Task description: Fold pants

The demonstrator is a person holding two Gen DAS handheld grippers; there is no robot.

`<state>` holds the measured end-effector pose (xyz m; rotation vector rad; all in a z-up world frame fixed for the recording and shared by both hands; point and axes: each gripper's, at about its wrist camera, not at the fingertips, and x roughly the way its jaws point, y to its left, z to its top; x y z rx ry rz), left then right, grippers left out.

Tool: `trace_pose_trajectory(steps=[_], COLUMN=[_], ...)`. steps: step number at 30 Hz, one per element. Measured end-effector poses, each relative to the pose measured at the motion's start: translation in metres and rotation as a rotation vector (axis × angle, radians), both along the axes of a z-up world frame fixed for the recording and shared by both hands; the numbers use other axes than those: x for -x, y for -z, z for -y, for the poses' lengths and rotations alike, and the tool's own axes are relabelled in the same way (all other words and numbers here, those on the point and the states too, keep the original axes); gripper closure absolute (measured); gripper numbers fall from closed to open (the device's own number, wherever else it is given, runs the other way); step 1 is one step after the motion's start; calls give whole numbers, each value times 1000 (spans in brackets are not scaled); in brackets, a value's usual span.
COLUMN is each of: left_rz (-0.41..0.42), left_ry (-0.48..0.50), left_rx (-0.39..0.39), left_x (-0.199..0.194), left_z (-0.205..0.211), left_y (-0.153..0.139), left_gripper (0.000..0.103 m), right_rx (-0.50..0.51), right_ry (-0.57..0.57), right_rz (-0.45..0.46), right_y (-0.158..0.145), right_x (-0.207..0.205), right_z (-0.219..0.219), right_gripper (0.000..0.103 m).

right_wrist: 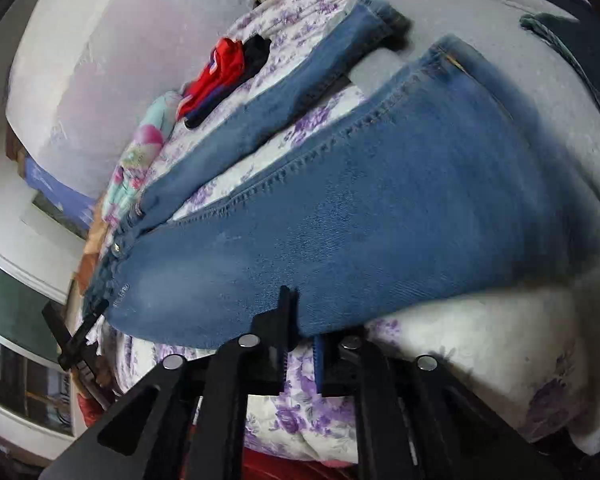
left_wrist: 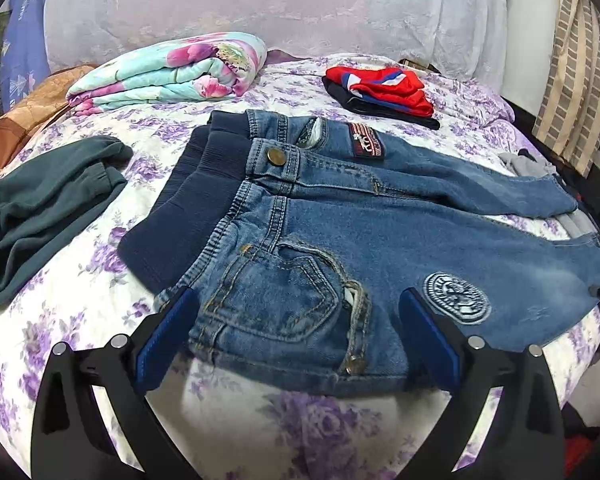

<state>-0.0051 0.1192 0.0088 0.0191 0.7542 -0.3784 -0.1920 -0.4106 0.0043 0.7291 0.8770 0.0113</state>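
Note:
A pair of blue jeans [left_wrist: 340,216] lies spread on the bed, waistband to the left, legs running right. My left gripper [left_wrist: 296,320] is open, its blue pads [left_wrist: 168,332] straddling the near hip and front pocket [left_wrist: 284,292] at the near edge of the jeans. In the right wrist view the near leg [right_wrist: 380,216] fills the middle and the far leg [right_wrist: 284,92] lies beyond. My right gripper [right_wrist: 302,320] is shut on the near edge of that leg, one finger above the denim and one below.
The bed has a purple floral sheet [left_wrist: 100,312]. A dark green garment [left_wrist: 40,212] lies left, a folded floral quilt [left_wrist: 168,72] at the back, folded red and navy clothes [left_wrist: 380,90] back right. A grey garment [right_wrist: 500,20] lies under the leg ends.

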Motion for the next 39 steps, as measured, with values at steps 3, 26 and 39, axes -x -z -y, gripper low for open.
trace_pose_trajectory(steps=[3, 26, 39], left_rz=[-5, -183, -98], left_ry=[-20, -275, -357], left_rx=[70, 223, 313], left_x=[14, -58, 3], left_z=[-16, -61, -92], left_y=[-10, 5, -4], left_gripper=[5, 54, 12], right_rx=[40, 149, 92], right_ry=[30, 185, 143], right_rz=[47, 84, 92], right_y=[-21, -8, 3], right_x=[11, 1, -8], right_z=[1, 21, 34], right_gripper=[40, 74, 82])
